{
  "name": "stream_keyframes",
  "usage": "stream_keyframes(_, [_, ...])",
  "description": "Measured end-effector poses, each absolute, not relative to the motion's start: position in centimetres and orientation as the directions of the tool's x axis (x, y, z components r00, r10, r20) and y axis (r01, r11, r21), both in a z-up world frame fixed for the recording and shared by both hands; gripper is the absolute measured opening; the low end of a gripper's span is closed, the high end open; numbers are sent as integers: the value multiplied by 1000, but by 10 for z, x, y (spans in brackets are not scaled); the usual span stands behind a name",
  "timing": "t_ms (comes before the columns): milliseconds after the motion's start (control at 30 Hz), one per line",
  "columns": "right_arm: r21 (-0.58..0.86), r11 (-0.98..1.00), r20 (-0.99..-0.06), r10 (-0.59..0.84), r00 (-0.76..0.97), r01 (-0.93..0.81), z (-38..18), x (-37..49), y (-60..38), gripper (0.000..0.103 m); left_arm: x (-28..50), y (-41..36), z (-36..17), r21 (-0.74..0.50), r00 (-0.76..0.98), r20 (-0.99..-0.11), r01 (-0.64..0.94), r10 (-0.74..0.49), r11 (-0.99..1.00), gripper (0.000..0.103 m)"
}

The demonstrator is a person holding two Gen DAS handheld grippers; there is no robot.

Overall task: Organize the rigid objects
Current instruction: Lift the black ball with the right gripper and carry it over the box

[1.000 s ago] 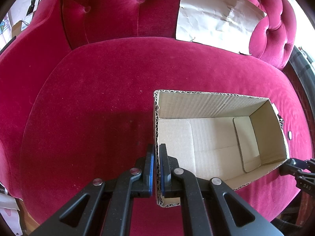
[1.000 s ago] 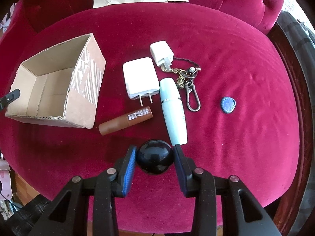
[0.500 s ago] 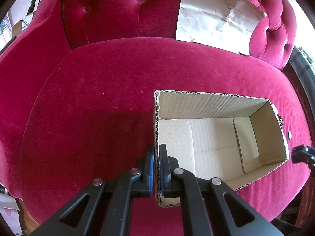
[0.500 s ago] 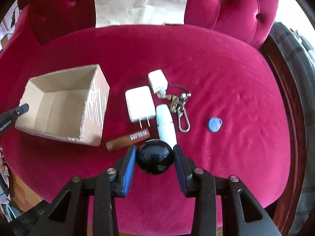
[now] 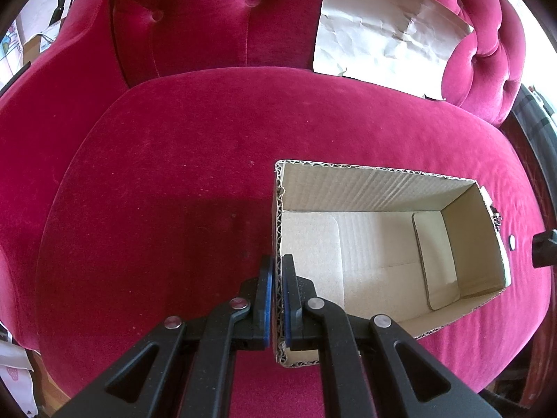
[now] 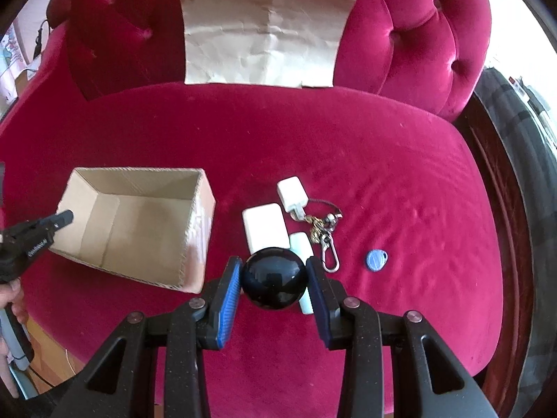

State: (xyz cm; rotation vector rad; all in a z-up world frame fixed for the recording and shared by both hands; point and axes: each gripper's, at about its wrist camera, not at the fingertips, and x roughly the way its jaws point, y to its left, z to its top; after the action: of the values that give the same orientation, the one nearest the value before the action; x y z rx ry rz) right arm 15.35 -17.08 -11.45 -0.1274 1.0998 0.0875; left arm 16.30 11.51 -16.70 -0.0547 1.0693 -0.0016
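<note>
Red velvet sofa: your left gripper pinches the cardboard box near wall; your right gripper holds a black ball above the chargers.

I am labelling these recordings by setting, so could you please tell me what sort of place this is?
Most likely a home living room: the work surface is a tufted crimson velvet armchair, with household bits on its seat, namely a white charger, a keyring and a cardboard box.

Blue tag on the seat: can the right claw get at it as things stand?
Probably not yet: the right claw is shut on the black ball. The blue tag itself lies clear, nothing on it.
</note>
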Motion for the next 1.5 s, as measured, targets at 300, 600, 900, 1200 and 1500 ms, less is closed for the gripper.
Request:
stream_keyframes(300, [-49,985,-875,36,482,-163,-103,155,-149,40,163,118,-166,-53,482,-876,-24,-35,998,4])
stream_keyframes(600, [-31,977,-853,84,516,-210,-92,159,-120,40,162,120,-166,-58,485,-873,-27,-37,998,4])
stream_keyframes(900, [5,964,-838,150,524,-267,-91,162,-85,40,161,120,-165,-60,489,-871,-29,-39,998,5])
stream_keyframes(1200, [38,952,-831,199,520,-304,-102,165,-59,40,161,121,-163,-66,490,-871,-31,-42,997,5])
stream_keyframes(1500, [61,942,-828,233,510,-330,-117,168,-35,40,161,121,-162,-69,490,-870,-33,-44,997,5])
